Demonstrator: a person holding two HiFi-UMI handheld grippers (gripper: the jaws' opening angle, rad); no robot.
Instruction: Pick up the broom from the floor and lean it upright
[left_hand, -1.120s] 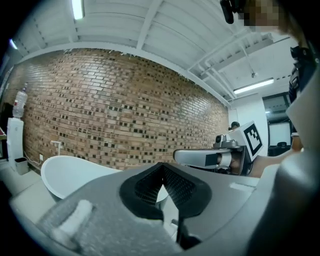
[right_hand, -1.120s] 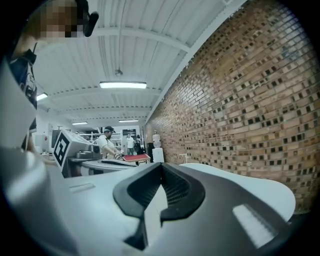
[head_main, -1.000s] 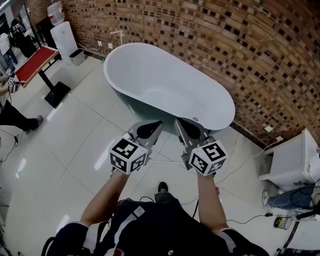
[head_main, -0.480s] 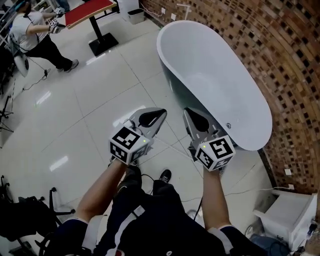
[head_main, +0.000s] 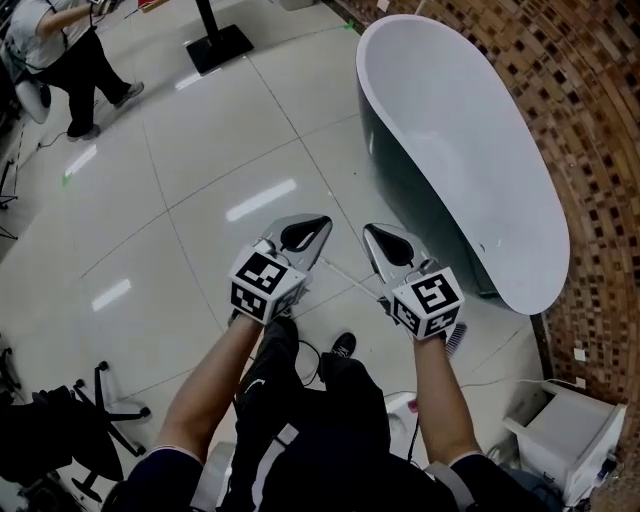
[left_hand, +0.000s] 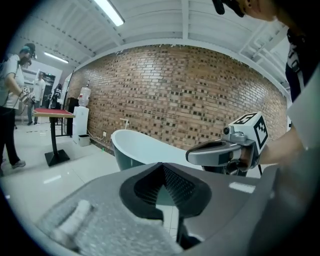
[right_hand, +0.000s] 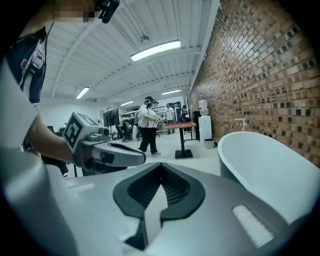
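- The left hand-held gripper (head_main: 316, 226) and the right hand-held gripper (head_main: 372, 236) both have their jaws pressed together, holding nothing.
- The broom (head_main: 457, 338) lies on the floor (head_main: 210, 160) beneath them, beside the bathtub (head_main: 450, 130).

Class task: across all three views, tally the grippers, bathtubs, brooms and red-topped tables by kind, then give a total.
Grippers: 2, left gripper and right gripper
Bathtubs: 1, the bathtub
Brooms: 1, the broom on the floor, mostly hidden
Red-topped tables: 1, the table
Total: 5
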